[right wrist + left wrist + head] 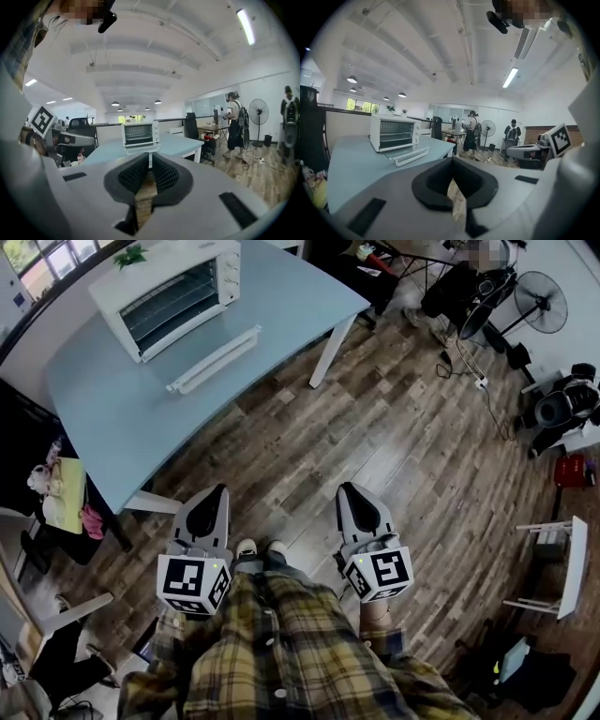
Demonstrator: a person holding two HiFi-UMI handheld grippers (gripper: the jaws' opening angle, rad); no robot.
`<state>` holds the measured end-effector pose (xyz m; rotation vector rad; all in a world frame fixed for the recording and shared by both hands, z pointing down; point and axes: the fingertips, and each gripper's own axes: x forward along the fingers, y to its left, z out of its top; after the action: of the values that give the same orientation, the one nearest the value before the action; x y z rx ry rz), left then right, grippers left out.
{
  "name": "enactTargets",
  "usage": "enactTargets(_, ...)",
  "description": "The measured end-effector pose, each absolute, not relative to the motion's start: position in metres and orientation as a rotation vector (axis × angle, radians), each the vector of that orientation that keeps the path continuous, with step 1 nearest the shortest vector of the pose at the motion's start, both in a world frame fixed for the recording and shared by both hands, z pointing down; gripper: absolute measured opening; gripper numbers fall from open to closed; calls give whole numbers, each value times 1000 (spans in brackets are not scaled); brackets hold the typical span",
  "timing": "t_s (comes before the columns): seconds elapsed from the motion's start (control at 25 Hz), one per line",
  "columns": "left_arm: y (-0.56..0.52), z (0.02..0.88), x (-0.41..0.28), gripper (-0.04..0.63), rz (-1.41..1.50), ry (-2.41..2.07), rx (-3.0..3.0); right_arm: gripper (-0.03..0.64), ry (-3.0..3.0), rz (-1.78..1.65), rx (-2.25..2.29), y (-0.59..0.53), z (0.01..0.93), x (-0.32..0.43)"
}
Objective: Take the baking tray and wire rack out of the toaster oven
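Head view: approach step, nothing taken yet. Oven (173, 292) on blue worktop (141, 427), door (214, 359) down, rack (167, 307) inside, tray not made out; left tongs (217, 491) and right tongs (349, 488) well short of oven, above wood floor (394, 427). Left gripper view: clenched, empty. Right gripper view: same, aimed at oven. Next, likely: stepping closer, opening tongs. Beyond oven, open office.

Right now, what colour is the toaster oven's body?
White toaster oven, clearest in the head view.

Open white toaster oven (169, 292) on blue table (141, 423)
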<state>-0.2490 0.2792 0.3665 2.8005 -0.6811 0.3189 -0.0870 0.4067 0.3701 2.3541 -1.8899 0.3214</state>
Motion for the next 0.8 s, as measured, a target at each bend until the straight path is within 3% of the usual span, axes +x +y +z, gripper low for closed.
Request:
enactTargets(0.2, 280, 359, -247, -2, 282, -712, 2819, 9, -1949, 319, 2339, 408, 367, -84)
enactTargets(0.28, 282, 355, -244, 50, 261, -716, 2826, 17, -1970, 296, 2335, 411, 363, -80)
enactTargets(0.8, 283, 372, -239, 158, 315, -810, 2785, 145, -2027, 351, 2339, 426, 376, -57)
